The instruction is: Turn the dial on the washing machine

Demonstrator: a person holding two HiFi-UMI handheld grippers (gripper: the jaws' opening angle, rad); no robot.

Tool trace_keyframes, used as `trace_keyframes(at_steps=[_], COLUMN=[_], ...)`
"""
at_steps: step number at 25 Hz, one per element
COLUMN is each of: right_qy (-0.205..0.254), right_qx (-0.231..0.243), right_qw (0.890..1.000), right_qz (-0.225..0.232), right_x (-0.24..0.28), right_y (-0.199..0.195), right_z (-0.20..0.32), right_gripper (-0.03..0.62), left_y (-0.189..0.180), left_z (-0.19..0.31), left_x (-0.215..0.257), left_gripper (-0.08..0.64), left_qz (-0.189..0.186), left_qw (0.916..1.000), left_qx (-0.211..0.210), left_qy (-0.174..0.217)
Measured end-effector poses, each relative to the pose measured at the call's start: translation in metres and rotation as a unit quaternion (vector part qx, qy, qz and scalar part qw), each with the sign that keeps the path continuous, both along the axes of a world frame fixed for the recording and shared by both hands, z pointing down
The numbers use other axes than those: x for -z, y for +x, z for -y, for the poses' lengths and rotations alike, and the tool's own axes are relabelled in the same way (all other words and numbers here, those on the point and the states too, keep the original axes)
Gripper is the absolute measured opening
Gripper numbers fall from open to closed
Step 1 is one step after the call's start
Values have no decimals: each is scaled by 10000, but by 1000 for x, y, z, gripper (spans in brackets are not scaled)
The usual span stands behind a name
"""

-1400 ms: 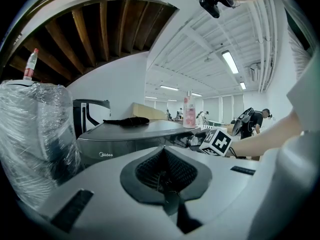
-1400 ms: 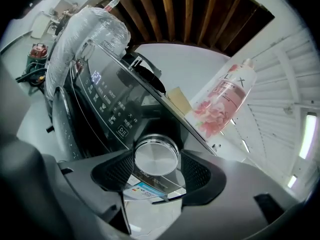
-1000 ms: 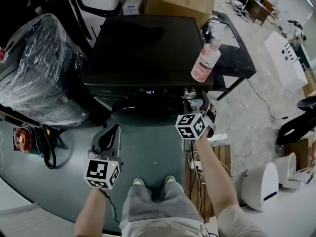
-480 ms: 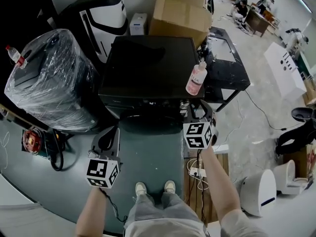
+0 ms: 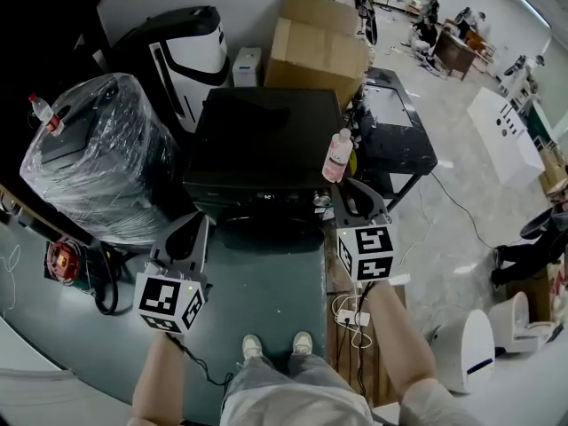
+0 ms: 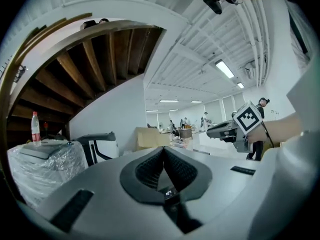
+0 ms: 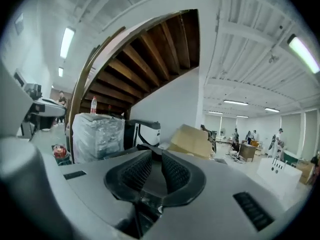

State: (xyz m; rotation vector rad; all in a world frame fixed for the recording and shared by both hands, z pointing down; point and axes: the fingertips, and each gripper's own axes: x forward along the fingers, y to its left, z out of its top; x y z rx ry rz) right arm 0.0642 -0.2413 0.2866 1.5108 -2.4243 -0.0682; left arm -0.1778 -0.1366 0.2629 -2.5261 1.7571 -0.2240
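Left claw (image 5: 197,224) is pressed together and empty. Right claw (image 5: 349,191), also empty, has just been closing to a narrow gap. Just left of its tips sits the small silver dial (image 5: 319,201) on the black washing machine (image 5: 266,131).

Washing machine (image 5: 266,140): centre (head view).
Bottle (image 5: 337,155): on it, 4 o'clock corner.
Wrapped bundle (image 5: 98,162): 9 o'clock, seemingly touching.
Cardboard box (image 5: 324,47): 1 o'clock, behind.

The left gripper (image 6: 163,150) holds its jaws together, nothing between them. Beyond at the right is the right gripper (image 6: 214,130) — at the left, a plastic-wrapped bundle (image 6: 45,166) with a bottle (image 6: 35,128) on top.
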Motion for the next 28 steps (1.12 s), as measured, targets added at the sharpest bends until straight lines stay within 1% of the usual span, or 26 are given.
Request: trace_keyframes(at_steps=[2,5,7,10,12,14,19,25,28], right_qy=[78,191,211,233,299,400,620,686,685], right_qx=[96,309,559,991,1130,1175,1297,1370,1418], right_qw=[9995,9980,9966,9938,9923,9909,9868,9843,9834], right_qz=[286,523,570,438,417,516,747,881,896], right_x=[22,51,66,83,96,111,142,153,153], right_y=[-1,-3,-11,-27,-32,-33,-33,-28,-29], right_z=[-12,-32,-46,-69,-82,-93,-117,-143,-153], right_gripper=[69,58,57,57,57,57,54,41,40], left_y=[5,11,13,16,19,22,26,39,45], left_z=[-4,-13,-19,-27,-32,-36,-46,-63,-67], left_x=[23,59,79,100,109,117,130,134,129], left_gripper=[20,20,20,20,20,20,20,20,20], left_qz=[97,248,302,360,433,480,416,246,310], left_qw=[9997,9975,9955,9932,9921,9910,9905,9909,9905], left_qx=[-46,-77,-104,-145,-213,-291,-370,-533,-604], left_qy=[227,654,891,1101,1162,1212,1260,1213,1199])
